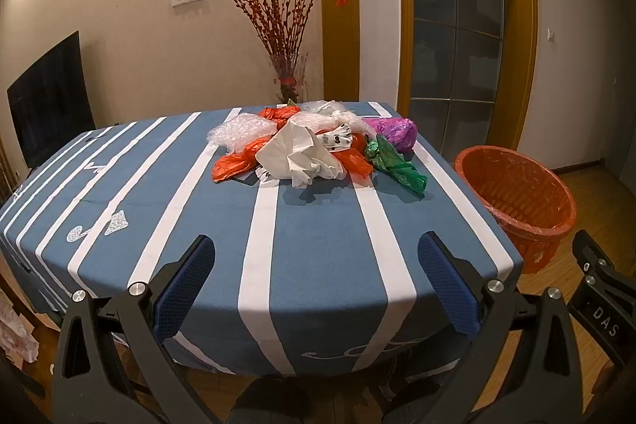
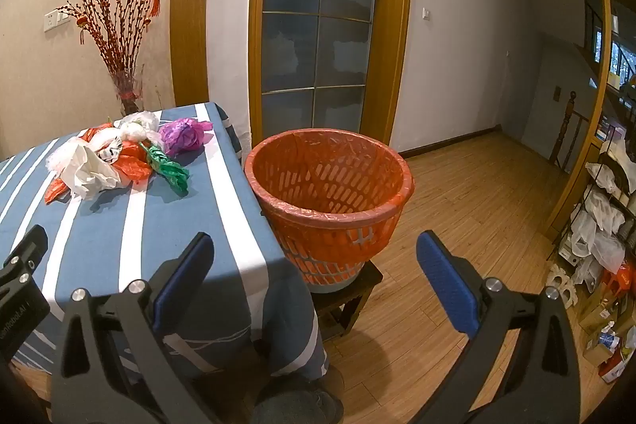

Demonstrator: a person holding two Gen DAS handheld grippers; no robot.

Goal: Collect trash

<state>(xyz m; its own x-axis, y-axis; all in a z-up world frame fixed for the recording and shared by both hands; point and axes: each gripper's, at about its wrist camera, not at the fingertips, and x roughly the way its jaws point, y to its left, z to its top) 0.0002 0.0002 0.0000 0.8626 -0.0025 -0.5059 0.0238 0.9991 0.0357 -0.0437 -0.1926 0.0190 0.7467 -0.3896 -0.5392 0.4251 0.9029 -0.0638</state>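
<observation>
A heap of crumpled plastic bags [image 1: 314, 142] lies at the far middle of the table [image 1: 318, 225]: white, red, clear, a green one [image 1: 393, 161] and a purple one [image 1: 393, 132]. The heap also shows in the right wrist view [image 2: 119, 153]. A red mesh bin [image 2: 330, 185] with a red liner stands on a low stool beside the table's right edge; it also shows in the left wrist view [image 1: 520, 193]. My left gripper [image 1: 316, 249] is open and empty above the table's near edge. My right gripper [image 2: 314, 249] is open and empty, in front of the bin.
The table has a blue cloth with white stripes. A glass vase of red branches [image 1: 288, 78] stands behind it. A dark screen [image 1: 47, 102] is at the left wall. Shelves with bags and boxes [image 2: 600, 225] stand at the far right over a wooden floor [image 2: 457, 205].
</observation>
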